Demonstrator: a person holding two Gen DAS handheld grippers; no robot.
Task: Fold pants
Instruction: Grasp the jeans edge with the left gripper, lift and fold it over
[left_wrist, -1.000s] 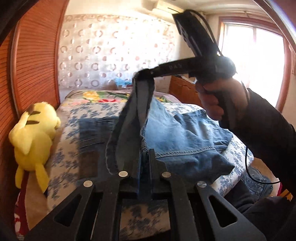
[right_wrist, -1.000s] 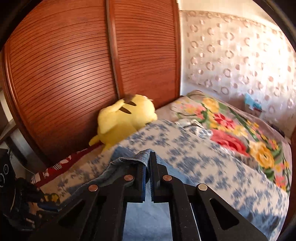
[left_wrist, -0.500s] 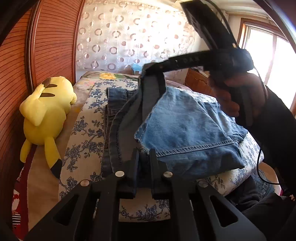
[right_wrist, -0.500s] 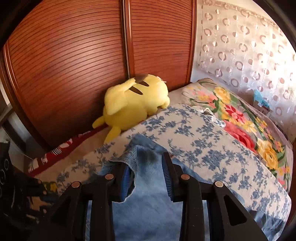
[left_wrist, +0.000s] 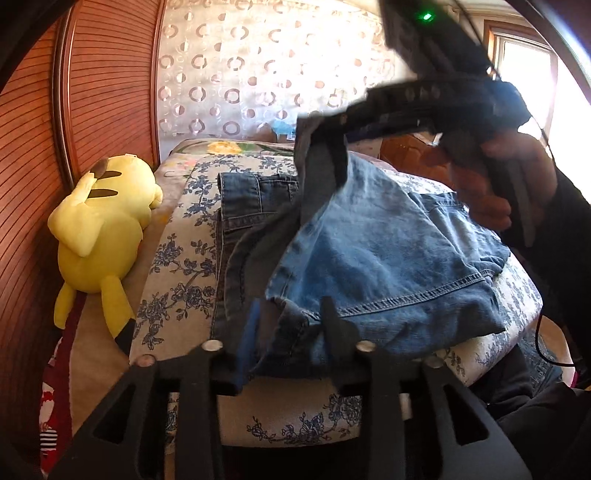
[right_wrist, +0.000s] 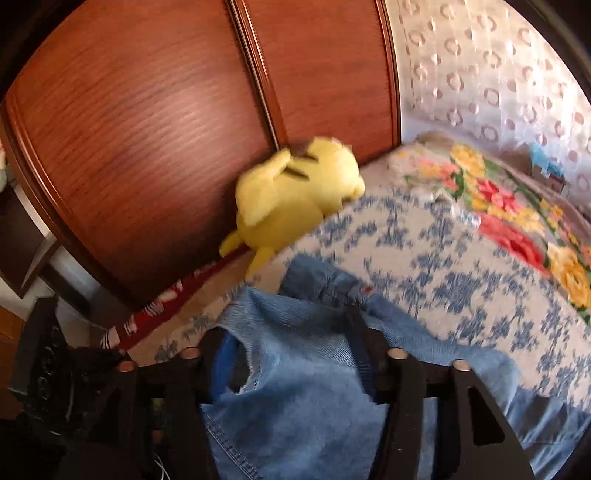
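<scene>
Blue jeans (left_wrist: 384, 258) lie folded on the blue-flowered bed cover (left_wrist: 173, 258). My left gripper (left_wrist: 291, 317) is open at the near edge of the bed, with denim loose between its fingers. My right gripper (left_wrist: 325, 129) shows in the left wrist view above the jeans' far end, with a strip of denim hanging at its fingers. In the right wrist view the right gripper (right_wrist: 291, 339) is open, with the jeans (right_wrist: 295, 387) bunched between and under its fingers.
A yellow plush toy (left_wrist: 99, 225) lies at the left of the bed against the wooden sliding doors (left_wrist: 33, 147); it also shows in the right wrist view (right_wrist: 295, 192). A flowered blanket (right_wrist: 517, 221) covers the far end. A window (left_wrist: 535, 74) is at the right.
Both grippers have opened from shut on the denim. The held fold has dropped onto the bed, and the left gripper has come lower and nearer the bed edge.
</scene>
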